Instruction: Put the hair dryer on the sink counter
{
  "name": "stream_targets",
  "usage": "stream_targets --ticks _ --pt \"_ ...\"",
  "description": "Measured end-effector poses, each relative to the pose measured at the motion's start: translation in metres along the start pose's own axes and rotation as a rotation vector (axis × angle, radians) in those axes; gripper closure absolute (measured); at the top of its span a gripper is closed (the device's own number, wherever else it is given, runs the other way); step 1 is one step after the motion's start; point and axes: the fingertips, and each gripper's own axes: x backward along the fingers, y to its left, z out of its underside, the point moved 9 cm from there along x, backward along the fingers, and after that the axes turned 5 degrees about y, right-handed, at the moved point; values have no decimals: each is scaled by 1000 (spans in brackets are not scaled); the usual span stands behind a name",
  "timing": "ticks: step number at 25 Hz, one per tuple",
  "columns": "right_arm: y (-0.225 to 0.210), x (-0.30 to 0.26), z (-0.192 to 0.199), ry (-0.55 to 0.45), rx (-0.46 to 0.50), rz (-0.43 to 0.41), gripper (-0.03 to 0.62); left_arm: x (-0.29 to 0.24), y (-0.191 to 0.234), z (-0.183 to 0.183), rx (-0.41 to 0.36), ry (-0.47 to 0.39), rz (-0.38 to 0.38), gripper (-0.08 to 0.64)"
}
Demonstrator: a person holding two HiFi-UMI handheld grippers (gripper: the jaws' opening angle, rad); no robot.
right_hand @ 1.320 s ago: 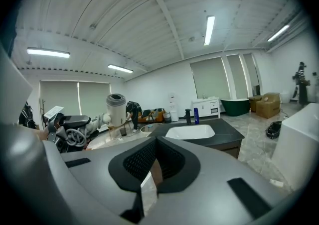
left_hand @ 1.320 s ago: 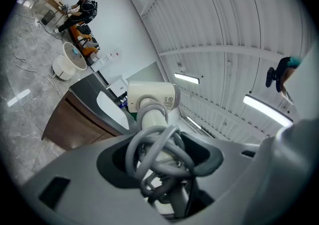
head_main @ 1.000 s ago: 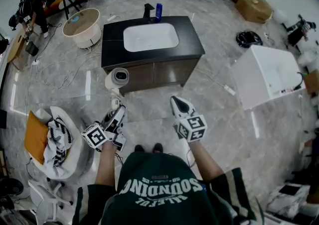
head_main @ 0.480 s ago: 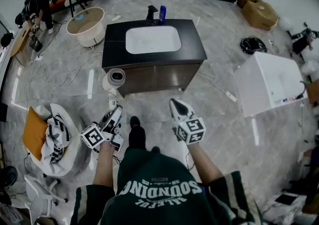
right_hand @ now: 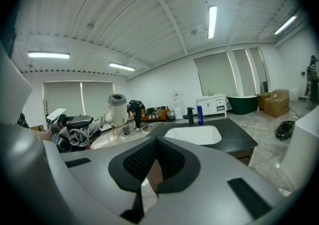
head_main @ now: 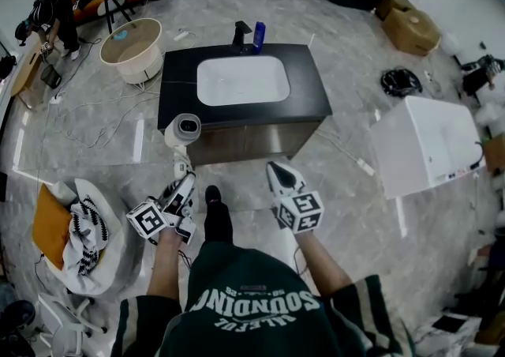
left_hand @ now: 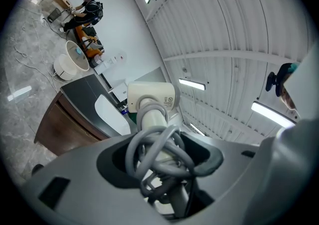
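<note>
**Hair dryer held short of the sink worktop**

The left hand-held gripper [head_main: 183, 186] has its jaws set wide and clamped on the handle of the hair dryer [head_main: 186, 128], which stands upright with its white barrel on top. A grey cord [left_hand: 157, 147] is looped around the handle right at the jaws. The dryer hangs in the air just in front of the front left corner of the sink worktop [head_main: 306, 85], not yet over it. The right hand-held gripper [head_main: 278, 173] is closed and holds nothing; it hovers in front of the worktop's front edge, nearer the middle.

The likeliest trouble is the cord. Its loops look loose, so on release they may catch on a jaw and drag the dryer back off the worktop's front edge. A grip that pinches cord as well as handle may also let the dryer twist or slide on the way up. The white basin [head_main: 242, 80] takes up most of the worktop, so a dryer set on the narrow left strip could tip into it. The faucet [head_main: 239, 31] and blue bottle [head_main: 259, 35] at the worktop's far edge seem safely out of reach.
</note>
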Motion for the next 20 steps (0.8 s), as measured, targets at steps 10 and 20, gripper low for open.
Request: stream_targets --ticks 10,20 --pt "-25 -125 -52 26 -29 20 592 -72 67 -105 3 43 15 315" --pt "-46 -252 -116 47 -30 55 592 -137 134 -223 8 96 18 314"
